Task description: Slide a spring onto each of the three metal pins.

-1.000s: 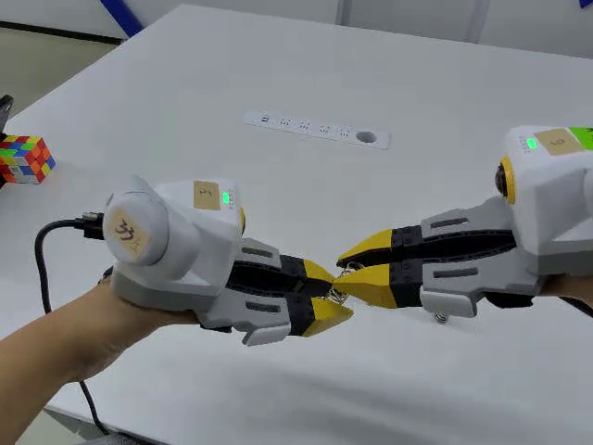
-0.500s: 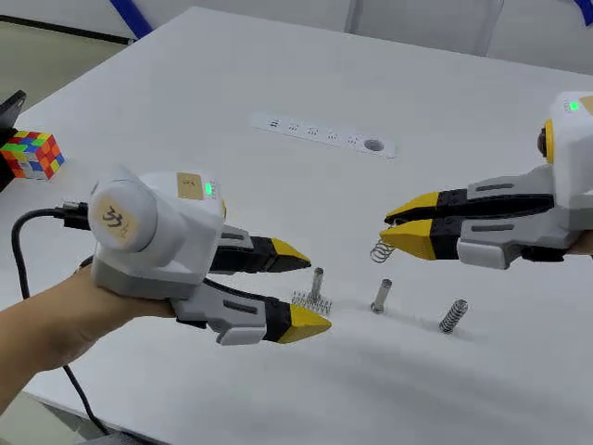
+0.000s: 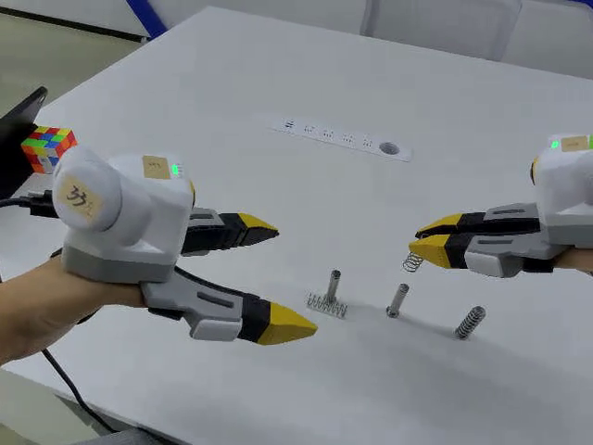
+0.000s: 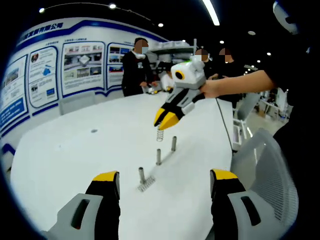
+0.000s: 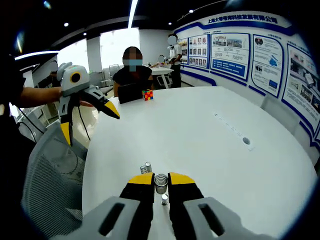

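My left fingers (image 3: 278,320) have opened wider and drawn back from the pin (image 3: 332,283), which has a spring (image 3: 326,304) lying at its base. Beyond, my right fingers (image 3: 440,250) still pinch a second spring (image 3: 413,262) above wide, bare table (image 3: 232,93).

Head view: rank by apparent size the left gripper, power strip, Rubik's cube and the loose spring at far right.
1. left gripper, though nearness to the camera inflates it
2. power strip
3. Rubik's cube
4. loose spring
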Available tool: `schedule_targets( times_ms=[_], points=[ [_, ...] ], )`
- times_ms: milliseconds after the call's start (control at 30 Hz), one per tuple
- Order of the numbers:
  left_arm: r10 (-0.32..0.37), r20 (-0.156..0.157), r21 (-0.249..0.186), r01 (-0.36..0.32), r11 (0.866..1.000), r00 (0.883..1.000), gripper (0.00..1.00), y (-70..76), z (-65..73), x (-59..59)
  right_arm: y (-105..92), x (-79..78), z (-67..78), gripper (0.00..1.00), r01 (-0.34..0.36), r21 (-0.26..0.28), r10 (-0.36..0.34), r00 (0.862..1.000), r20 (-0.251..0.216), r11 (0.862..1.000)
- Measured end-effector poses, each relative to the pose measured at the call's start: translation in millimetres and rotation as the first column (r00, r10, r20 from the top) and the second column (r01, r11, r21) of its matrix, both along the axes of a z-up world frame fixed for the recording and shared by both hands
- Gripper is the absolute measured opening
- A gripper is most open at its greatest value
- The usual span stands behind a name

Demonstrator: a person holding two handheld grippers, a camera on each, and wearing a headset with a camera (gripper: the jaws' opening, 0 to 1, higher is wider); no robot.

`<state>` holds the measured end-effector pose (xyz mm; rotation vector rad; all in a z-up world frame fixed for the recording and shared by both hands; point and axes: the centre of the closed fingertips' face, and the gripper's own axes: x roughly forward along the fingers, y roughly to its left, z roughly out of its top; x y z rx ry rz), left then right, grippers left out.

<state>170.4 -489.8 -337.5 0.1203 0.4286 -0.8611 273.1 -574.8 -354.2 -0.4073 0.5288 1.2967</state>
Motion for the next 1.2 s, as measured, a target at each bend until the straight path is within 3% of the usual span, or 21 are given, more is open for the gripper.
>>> schedule_targets(
  times_ms=[200,467,567,833,933,1033,1200],
  points=[
    [0.027,-0.005,-0.041,-0.028,0.999,1.0,0.85,5.7,3.8,2.2,-2.2,3.6,-20.3,0.11,0.037,-0.024,-0.038,0.999,-0.017,0.999],
    [0.054,-0.026,-0.008,-0.055,0.998,0.998,1.0,16.2,-2.9,2.5,-3.8,3.3,-29.5,0.11,0.062,-0.042,-0.064,0.997,-0.034,0.997],
    [0.064,-0.034,-0.031,-0.065,0.997,0.997,1.0,19.3,-1.2,1.2,-4.8,4.2,-35.7,0.11,0.059,-0.066,-0.06,0.998,-0.025,0.996],
    [0.074,-0.04,-0.023,-0.075,0.997,0.996,1.0,24.4,-1.6,-1.2,-3.2,5.0,-46.0,0.11,0.065,-0.081,-0.068,0.997,-0.033,0.995],
    [0.094,-0.009,-0.047,-0.094,0.994,0.996,1.0,26.3,7.0,1.2,-3.1,6.7,-51.7,0.11,0.067,-0.097,-0.07,0.997,-0.025,0.993],
    [0.1,-0.009,-0.07,-0.1,0.993,0.995,0.97,25.9,11.1,2.7,-2.5,5.9,-57.5,0.11,0.065,-0.111,-0.068,0.997,-0.024,0.992],
    [0.103,-0.011,-0.063,-0.104,0.993,0.995,0.97,26.2,10.8,3.6,-1.4,3.3,-69.4,0.12,0.054,-0.133,-0.058,0.998,-0.027,0.99]
  ],
)
